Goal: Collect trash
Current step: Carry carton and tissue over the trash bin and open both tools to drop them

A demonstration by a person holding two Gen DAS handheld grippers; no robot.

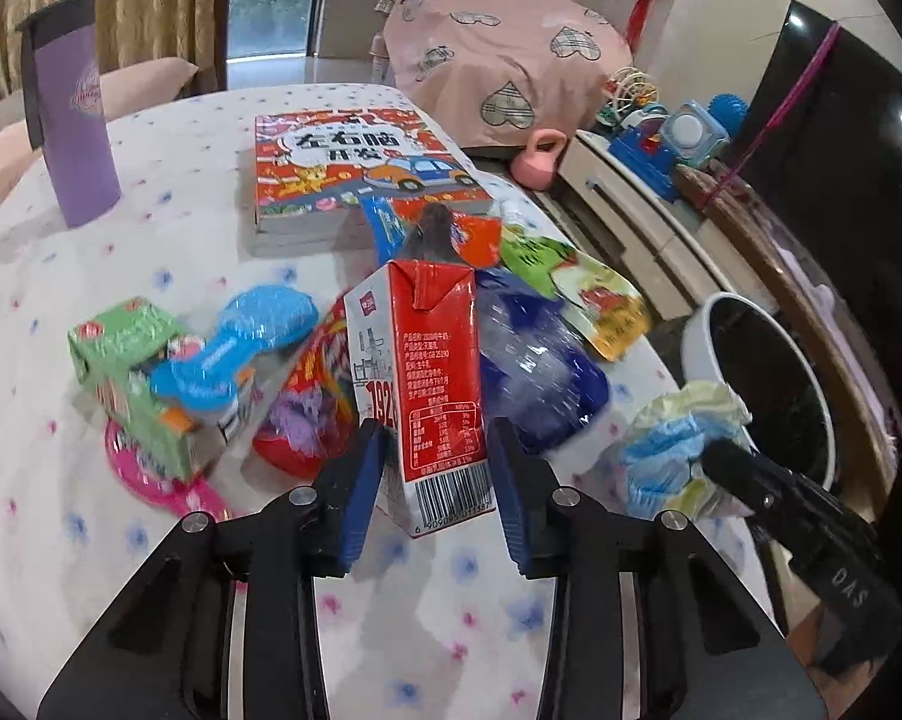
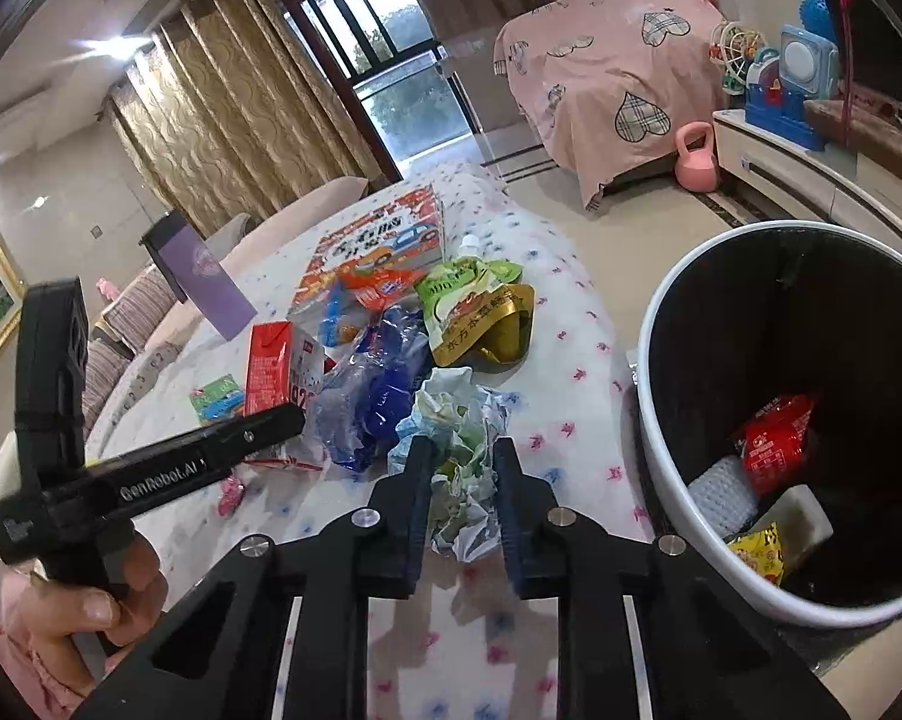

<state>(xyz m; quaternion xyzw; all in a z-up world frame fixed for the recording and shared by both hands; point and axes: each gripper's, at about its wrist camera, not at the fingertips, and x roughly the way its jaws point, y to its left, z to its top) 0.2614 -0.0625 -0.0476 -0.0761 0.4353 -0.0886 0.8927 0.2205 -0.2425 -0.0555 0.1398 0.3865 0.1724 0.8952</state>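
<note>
A red milk carton stands upright on the flowered tablecloth, and my left gripper is shut on its lower half, blue pads against both sides. My right gripper is shut on a crumpled wad of pale green and blue paper near the table's right edge. That wad also shows in the left wrist view. The white bin with a black liner stands just right of the table and holds a red wrapper and other scraps.
Behind the carton lie a crumpled blue plastic bag, a green and yellow pouch, a green carton and a blue dumbbell toy. A picture book and a purple tumbler stand farther back.
</note>
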